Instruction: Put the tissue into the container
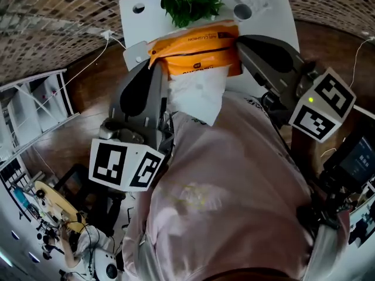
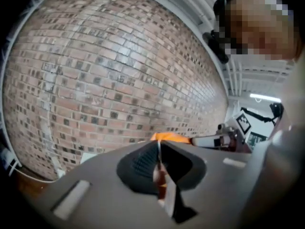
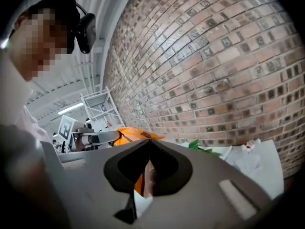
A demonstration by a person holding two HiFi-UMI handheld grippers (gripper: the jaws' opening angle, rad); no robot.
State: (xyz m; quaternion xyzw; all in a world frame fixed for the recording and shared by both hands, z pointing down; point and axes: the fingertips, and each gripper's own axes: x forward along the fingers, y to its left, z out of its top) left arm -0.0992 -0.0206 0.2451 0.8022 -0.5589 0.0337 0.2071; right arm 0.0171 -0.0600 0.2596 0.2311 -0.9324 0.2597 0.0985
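Note:
I hold an orange tissue pack (image 1: 196, 47) up in front of my chest, and a white tissue (image 1: 196, 95) hangs out of its underside. My left gripper (image 1: 153, 60) is shut on the pack's left edge. In the left gripper view a thin orange and white strip of the tissue pack (image 2: 160, 178) is pinched in the left gripper (image 2: 159, 168). My right gripper (image 1: 237, 41) is shut on the pack's right edge. The right gripper view shows the right gripper (image 3: 145, 173) clamped on the pack's orange film (image 3: 139, 185).
A white table (image 1: 146, 17) stands beyond the pack with a green leafy plant (image 1: 190, 2) and clear plastic items (image 1: 249, 6) on it. A brick wall (image 2: 105, 70) is behind the table. A white shelf rack (image 1: 35, 107) stands at the left and equipment (image 1: 351, 163) at the right.

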